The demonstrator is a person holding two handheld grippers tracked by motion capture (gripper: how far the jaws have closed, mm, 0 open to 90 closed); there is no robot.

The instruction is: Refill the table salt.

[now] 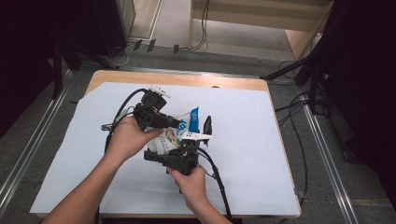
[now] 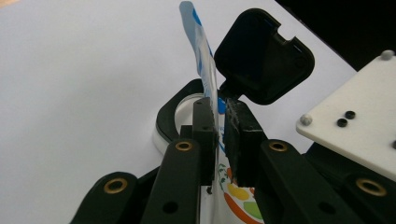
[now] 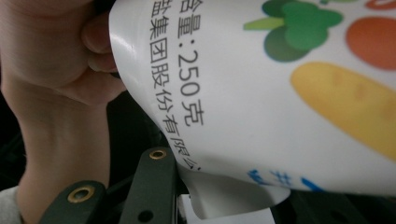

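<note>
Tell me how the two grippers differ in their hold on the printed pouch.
The left gripper pinches the pouch's thin flat top edge between its pads, near the open black cap. The right gripper takes the pouch's wider, bulging body lower down, its jaws hidden behind the wrapper. Both are on the same pouch, above the white sheet.

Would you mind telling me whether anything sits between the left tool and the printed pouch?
Nothing visible does: the left tool is shut on the pouch itself, its thin upper edge pinched between the pads. The open black flip lid stands just beyond.
</note>
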